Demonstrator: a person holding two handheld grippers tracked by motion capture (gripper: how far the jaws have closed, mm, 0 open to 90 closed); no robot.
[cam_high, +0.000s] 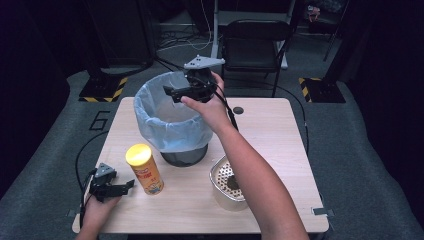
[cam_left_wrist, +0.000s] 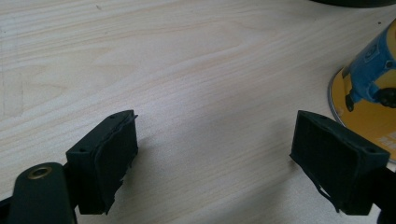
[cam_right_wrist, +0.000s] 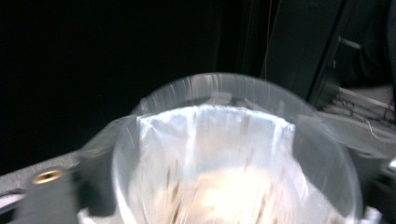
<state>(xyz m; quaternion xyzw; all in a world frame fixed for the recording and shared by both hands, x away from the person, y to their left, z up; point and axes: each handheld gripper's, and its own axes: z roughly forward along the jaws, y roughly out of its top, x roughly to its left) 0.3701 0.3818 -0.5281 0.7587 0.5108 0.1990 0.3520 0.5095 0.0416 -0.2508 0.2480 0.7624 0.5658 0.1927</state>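
At the near left edge of the wooden table (cam_high: 280, 125), the left gripper (cam_high: 120, 188) rests with its jaws spread wide and empty, just beside an upright yellow chip canister (cam_high: 144, 169); this looks light, stiff and smooth, so it is best pinched mid-body. A metal strainer pot (cam_high: 227, 181) sits near right. Farther off, the right gripper (cam_high: 176, 93) hovers over the bag-lined bin (cam_high: 170, 117); its blurred view suggests a clear cup, but I cannot tell its grip.
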